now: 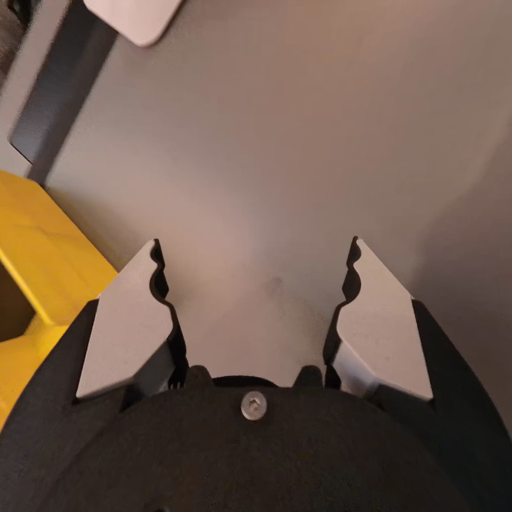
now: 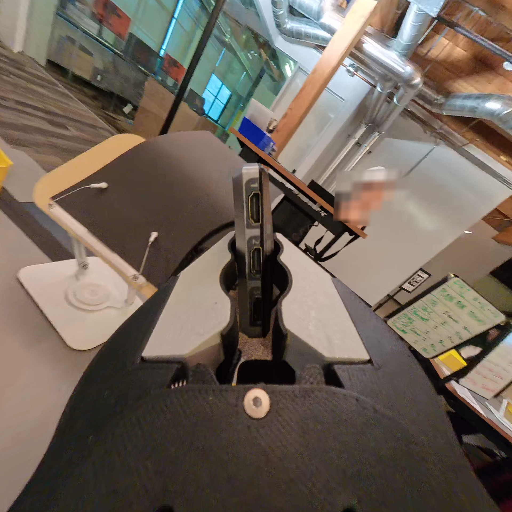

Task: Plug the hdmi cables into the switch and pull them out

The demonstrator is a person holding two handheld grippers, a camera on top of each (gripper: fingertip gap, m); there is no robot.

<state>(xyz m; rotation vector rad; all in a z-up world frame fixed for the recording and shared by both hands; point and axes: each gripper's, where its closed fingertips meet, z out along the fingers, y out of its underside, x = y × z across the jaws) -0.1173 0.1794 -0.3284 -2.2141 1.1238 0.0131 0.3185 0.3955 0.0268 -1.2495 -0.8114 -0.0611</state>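
In the right wrist view my right gripper (image 2: 253, 243) is shut on the HDMI switch (image 2: 251, 249), a slim dark grey box held on edge and lifted above the table. Its side faces the camera with three empty ports in a row. No HDMI cable shows in either view. In the left wrist view my left gripper (image 1: 256, 241) is open and empty, its grey fingers (image 1: 130, 313) spread over the bare grey table (image 1: 249, 138).
A yellow bin (image 1: 36, 263) sits at the left gripper's left. A white stand base (image 2: 55, 299) holds a tilted dark panel (image 2: 144, 191) on the table; its corner also shows in the left wrist view (image 1: 138, 19). Desks and whiteboards (image 2: 443, 313) stand behind. About 60 centimetres separates my left fingertips from my right.
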